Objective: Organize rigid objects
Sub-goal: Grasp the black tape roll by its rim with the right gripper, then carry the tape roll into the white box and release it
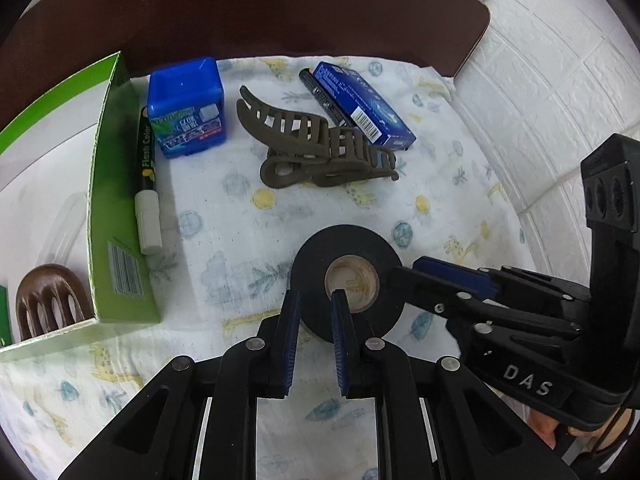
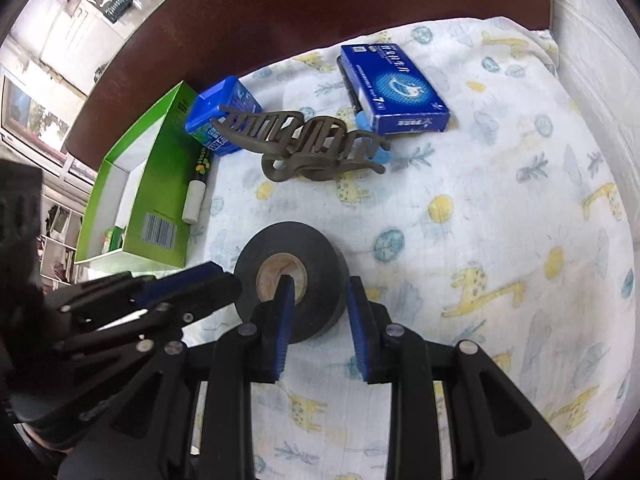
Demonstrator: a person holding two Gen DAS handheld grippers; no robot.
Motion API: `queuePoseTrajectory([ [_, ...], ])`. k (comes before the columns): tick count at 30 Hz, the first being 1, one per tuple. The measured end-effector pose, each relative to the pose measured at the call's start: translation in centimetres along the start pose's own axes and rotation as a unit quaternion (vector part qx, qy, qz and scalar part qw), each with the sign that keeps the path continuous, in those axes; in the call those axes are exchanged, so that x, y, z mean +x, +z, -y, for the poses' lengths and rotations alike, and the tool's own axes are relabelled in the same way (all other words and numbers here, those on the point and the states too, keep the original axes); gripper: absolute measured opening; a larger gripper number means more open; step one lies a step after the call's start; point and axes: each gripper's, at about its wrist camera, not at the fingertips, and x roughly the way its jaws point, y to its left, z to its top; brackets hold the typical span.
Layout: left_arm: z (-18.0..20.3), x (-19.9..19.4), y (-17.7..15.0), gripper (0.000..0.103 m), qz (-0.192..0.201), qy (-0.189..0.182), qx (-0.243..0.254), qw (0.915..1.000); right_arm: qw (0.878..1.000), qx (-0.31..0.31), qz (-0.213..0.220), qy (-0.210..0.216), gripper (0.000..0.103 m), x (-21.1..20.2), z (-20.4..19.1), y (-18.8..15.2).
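A black tape roll (image 1: 347, 280) (image 2: 292, 276) lies flat on a patterned cloth. My left gripper (image 1: 316, 304) straddles the roll's near left wall, one finger in the core hole, jaws narrow around it. My right gripper (image 2: 318, 292) straddles the roll's right wall, one finger in the core, one outside. Whether either presses the tape I cannot tell. A khaki hair claw clip (image 1: 316, 148) (image 2: 308, 146), a blue cube box (image 1: 186, 108) (image 2: 222, 114), a flat blue carton (image 1: 362, 106) (image 2: 394, 88) and a black marker (image 1: 146, 176) (image 2: 196, 192) lie beyond.
A green open box (image 1: 116, 216) (image 2: 148, 184) stands at the left, holding a brown claw clip (image 1: 48, 300). A second black pen (image 1: 324, 96) lies beside the flat carton. A dark wooden headboard (image 1: 280, 20) bounds the far side; a white brick-pattern wall (image 1: 540, 100) is at the right.
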Motion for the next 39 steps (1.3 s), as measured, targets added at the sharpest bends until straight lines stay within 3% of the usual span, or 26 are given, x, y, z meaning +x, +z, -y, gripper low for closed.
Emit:
queuePoseTrajectory([
  [6, -0.6, 0.7, -0.3, 0.017, -0.005, 0.011, -0.019, 0.9997, 1.000, 0.026, 0.004, 0.017, 0.027, -0.3, 1.1, -0.7],
  [8, -0.7, 0.8, -0.1, 0.036, -0.004, 0.015, -0.025, 0.9996, 0.999, 0.030, 0.005, 0.023, 0.027, -0.4, 1.2, -0.8],
  [10, -0.6, 1.2, 0.0, 0.046, -0.010, 0.015, -0.025, 0.9995, 0.999, 0.036, 0.004, 0.029, 0.027, -0.3, 1.3, -0.8],
  [12, -0.6, 1.6, 0.1, 0.048, -0.008, 0.009, -0.029, 0.9995, 0.999, 0.038, 0.003, 0.028, 0.027, -0.1, 1.3, -0.6],
  [18, -1.4, 2.1, 0.6, 0.048, -0.003, -0.006, -0.050, 0.9987, 0.999, 0.045, -0.004, 0.029, 0.026, 0.6, 1.4, -0.2],
  [20, -1.9, 2.0, 0.5, 0.039, -0.002, -0.013, -0.063, 0.9980, 0.998, 0.045, -0.008, 0.031, 0.026, 0.9, 1.4, -0.1],
  [22, -2.3, 2.0, 0.5, 0.038, -0.004, -0.027, -0.068, 0.9973, 0.998, 0.047, -0.017, 0.043, 0.027, 1.3, 1.3, -0.1],
  [25, -1.9, 2.1, 0.6, 0.027, -0.006, -0.035, -0.054, 0.9979, 0.998, 0.040, -0.016, 0.037, 0.028, 1.5, 0.9, -0.1],
  [33, -1.6, 1.7, 0.6, 0.026, 0.000, -0.032, -0.043, 0.9986, 0.999, 0.035, -0.021, 0.027, 0.026, 1.1, 0.5, 0.1],
  [39, -1.2, -1.8, 1.0, 0.026, 0.042, -0.027, -0.026, 0.9984, 0.999, 0.019, 0.009, 0.026, 0.026, -1.2, -1.0, 0.3],
])
